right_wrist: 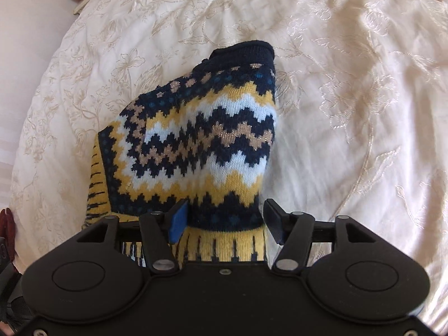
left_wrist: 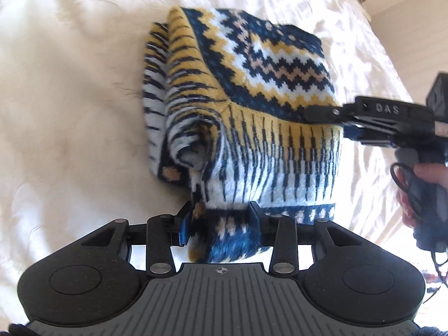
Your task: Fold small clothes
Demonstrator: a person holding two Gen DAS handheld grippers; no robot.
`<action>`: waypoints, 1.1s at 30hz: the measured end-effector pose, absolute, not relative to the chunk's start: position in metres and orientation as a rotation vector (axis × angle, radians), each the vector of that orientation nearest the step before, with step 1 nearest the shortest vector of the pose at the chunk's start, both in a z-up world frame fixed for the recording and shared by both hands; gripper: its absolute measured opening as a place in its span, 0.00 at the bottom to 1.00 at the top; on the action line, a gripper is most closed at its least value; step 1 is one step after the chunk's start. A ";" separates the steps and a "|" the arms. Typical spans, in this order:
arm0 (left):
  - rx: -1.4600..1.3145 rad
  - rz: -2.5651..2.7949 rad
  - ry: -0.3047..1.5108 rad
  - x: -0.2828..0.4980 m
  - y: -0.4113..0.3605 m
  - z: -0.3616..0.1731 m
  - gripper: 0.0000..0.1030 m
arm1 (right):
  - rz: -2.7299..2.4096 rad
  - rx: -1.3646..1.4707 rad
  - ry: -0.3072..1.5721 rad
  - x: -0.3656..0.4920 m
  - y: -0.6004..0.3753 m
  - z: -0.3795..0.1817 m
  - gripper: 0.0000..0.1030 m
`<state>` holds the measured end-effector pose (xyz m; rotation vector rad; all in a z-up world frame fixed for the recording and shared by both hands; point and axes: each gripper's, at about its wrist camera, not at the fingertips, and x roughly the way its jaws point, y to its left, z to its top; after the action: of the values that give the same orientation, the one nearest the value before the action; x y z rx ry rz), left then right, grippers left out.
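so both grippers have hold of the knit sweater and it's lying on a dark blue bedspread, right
Not quite. Both the left gripper and the right gripper do have knit between their jaws, but the sweater lies on a cream bedspread with a pale floral pattern, not a dark blue one. The right wrist view shows this most clearly; the dark blue is in the sweater itself.

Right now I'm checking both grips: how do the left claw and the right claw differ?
The left claw straddles the sweater's blue patterned hem; the right claw straddles its zigzag side edge. Left fingers press the knit; the right's black finger stands apart. Both have fabric between them.
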<state>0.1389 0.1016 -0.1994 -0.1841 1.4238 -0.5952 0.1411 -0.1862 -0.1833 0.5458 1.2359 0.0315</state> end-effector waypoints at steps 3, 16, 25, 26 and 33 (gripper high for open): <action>-0.146 -0.582 1.361 0.123 0.108 -0.174 0.37 | 0.028 0.511 1.177 0.126 -0.189 -0.169 0.64; -0.060 -0.692 1.027 0.144 0.061 -0.119 0.37 | -0.055 0.485 0.983 0.090 -0.197 -0.139 0.70; -0.025 -0.480 1.192 0.164 0.074 -0.192 0.38 | -0.074 0.391 0.941 0.092 -0.188 -0.133 0.40; -0.032 -0.490 1.189 0.160 0.081 -0.195 0.38 | -0.070 0.380 0.933 0.095 -0.187 -0.132 0.40; 0.016 -0.512 1.154 0.147 0.088 -0.189 0.38 | -0.035 0.306 0.943 0.132 -0.171 -0.144 0.34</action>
<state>0.1467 0.0879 -0.1894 0.0159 1.1544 -0.5120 0.1320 -0.1712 -0.1444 0.3062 0.9429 -0.0347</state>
